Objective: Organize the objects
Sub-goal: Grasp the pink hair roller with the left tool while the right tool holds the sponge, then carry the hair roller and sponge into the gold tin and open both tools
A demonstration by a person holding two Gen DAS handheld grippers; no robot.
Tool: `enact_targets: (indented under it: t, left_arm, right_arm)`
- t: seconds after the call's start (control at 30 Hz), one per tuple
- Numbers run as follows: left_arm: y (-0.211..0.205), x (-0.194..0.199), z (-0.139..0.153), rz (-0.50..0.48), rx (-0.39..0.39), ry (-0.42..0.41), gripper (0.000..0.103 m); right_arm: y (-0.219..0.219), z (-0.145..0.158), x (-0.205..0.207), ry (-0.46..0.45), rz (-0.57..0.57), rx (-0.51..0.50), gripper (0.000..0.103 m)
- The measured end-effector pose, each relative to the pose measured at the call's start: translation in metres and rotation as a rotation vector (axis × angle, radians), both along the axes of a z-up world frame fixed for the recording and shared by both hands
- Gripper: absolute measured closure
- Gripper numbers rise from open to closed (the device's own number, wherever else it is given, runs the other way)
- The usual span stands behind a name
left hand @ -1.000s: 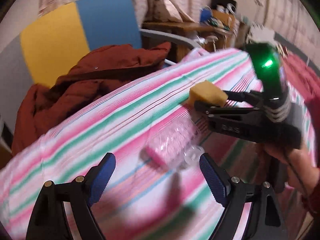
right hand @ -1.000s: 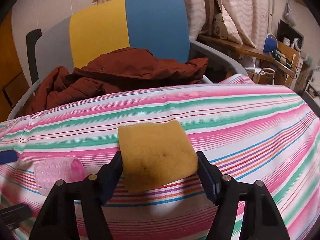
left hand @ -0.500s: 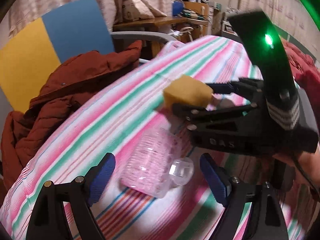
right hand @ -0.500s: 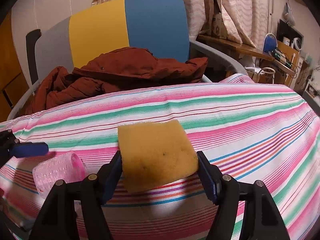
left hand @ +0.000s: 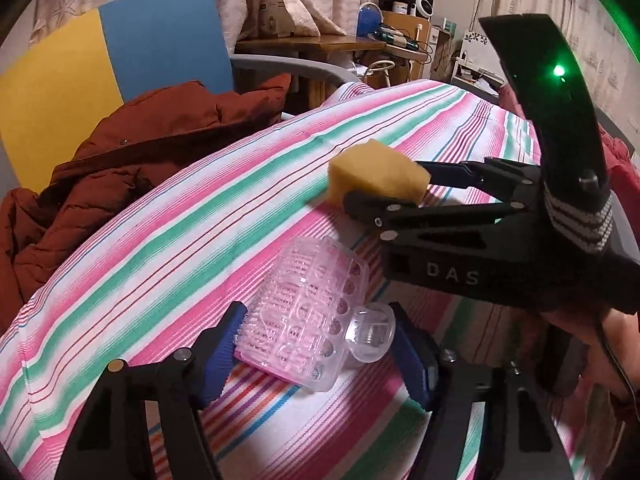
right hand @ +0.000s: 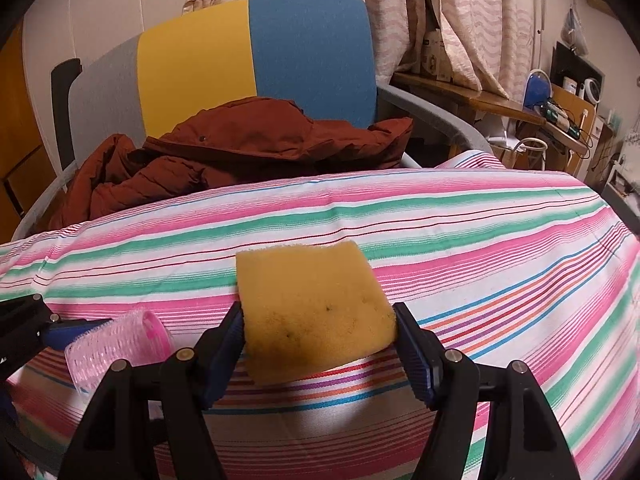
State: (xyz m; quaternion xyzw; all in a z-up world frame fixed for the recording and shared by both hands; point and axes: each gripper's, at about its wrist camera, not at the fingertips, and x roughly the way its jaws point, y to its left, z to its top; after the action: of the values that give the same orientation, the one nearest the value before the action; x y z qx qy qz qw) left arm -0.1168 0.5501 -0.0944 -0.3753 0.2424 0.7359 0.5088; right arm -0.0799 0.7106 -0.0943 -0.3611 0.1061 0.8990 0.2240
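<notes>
A pink hair roller with a clear plastic clip lies on the striped cloth. My left gripper has its jaws around the roller, the left pad touching it, the right pad beside the clip. The roller also shows in the right wrist view at the lower left. My right gripper is shut on a yellow sponge and holds it just above the cloth. The sponge also shows in the left wrist view, beyond the roller.
A yellow and blue chair with a rust-red jacket stands behind the cloth-covered surface. A cluttered wooden desk is at the back right. Curtains hang behind.
My left gripper has moved forward over the roller and its jaws have narrowed around it. The right gripper with the sponge has stayed nearly still.
</notes>
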Motion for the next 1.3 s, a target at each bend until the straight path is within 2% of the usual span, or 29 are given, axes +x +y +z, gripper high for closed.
enact_targets:
  t: [0.23, 0.5, 0.6, 0.77, 0.87, 1.03, 1.13, 1.3]
  left_arm:
    - [-0.017, 0.012, 0.005, 0.100, 0.033, 0.085, 0.033]
    - [-0.081, 0.036, 0.022, 0.279, 0.166, 0.150, 0.033]
    - [-0.105, 0.049, 0.022, 0.318, 0.185, 0.159, 0.033]
    - [-0.131, 0.062, 0.020, 0.377, 0.197, 0.177, 0.033]
    - [-0.135, 0.070, 0.021, 0.369, 0.199, 0.190, 0.033]
    - [-0.139, 0.105, 0.025, 0.281, 0.190, 0.250, 0.033]
    - [-0.150, 0.123, 0.033, 0.247, 0.234, 0.216, 0.033]
    - [-0.185, 0.135, 0.039, 0.305, 0.280, 0.131, 0.033]
  right_arm:
    - [-0.006, 0.012, 0.012, 0.064, -0.039, 0.068, 0.033]
    - [-0.013, 0.023, 0.022, 0.116, -0.080, 0.140, 0.033]
    - [-0.018, 0.029, 0.026, 0.143, -0.087, 0.177, 0.033]
    - [-0.030, 0.036, 0.024, 0.112, -0.076, 0.213, 0.033]
    - [-0.041, 0.041, 0.029, 0.102, -0.041, 0.185, 0.033]
    - [-0.078, 0.051, 0.049, 0.103, 0.040, 0.153, 0.033]
    - [-0.100, 0.056, 0.064, 0.120, 0.080, 0.130, 0.033]
    - [-0.135, 0.062, 0.086, 0.143, 0.113, 0.077, 0.033]
